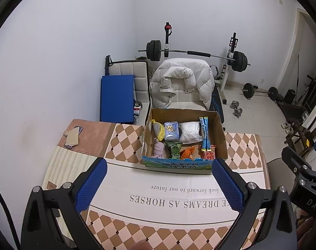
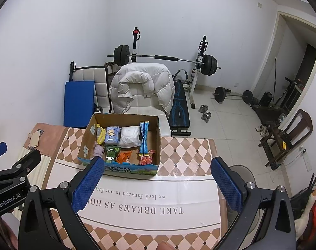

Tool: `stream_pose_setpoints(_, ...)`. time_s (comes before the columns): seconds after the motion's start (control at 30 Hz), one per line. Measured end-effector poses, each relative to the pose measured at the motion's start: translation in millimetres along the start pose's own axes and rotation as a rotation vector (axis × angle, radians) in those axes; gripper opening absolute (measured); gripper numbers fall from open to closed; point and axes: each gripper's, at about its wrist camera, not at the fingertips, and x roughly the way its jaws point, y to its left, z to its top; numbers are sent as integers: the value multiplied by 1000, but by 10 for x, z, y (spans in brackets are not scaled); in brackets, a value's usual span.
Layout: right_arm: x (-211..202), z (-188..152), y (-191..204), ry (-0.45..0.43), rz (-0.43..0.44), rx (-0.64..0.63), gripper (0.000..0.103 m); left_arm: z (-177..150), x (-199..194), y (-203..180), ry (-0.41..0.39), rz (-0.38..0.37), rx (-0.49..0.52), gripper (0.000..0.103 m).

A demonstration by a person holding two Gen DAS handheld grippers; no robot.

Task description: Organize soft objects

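Here's the cardboard box (image 1: 185, 137), open-topped, sitting on the far half of the surface (image 1: 178, 195), and it's packed. Along the back row: a yellow-trimmed grey pouch (image 1: 158, 130), a blue tissue pack with a cartoon face (image 1: 172, 130), and a puffy white bag (image 1: 190, 132). Along the front row: a crumpled lilac cloth (image 1: 159, 150), a green packet (image 1: 174, 150), an orange packet (image 1: 188, 153) and a red snack packet (image 1: 209, 154). A long blue stick packet (image 1: 204, 134) runs front to back on the right side, its near end touching the red one.

Both grippers hover above the near part of the surface, short of the box. The left gripper (image 1: 160, 187) has its blue pads spread wide with nothing between them. The right gripper (image 2: 158, 185) is spread just as wide, also holding nothing.

From the right wrist, the box's inner left wall shows pale tape patches (image 2: 89, 139), and the left gripper's black body pokes in at the left edge. The left wrist view instead shows a phone and a tan card (image 1: 72, 137) lying at the surface's far left corner.

Behind the box a white puffer jacket (image 1: 181, 81) drapes over a chair, with a barbell rack (image 1: 196, 53) against the wall.
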Motion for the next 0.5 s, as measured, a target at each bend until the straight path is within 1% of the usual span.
stream_pose_setpoints(0.5, 5, 6, 10, 1, -2, 1, 103, -10, 8, 50, 2, -11, 2, 103)
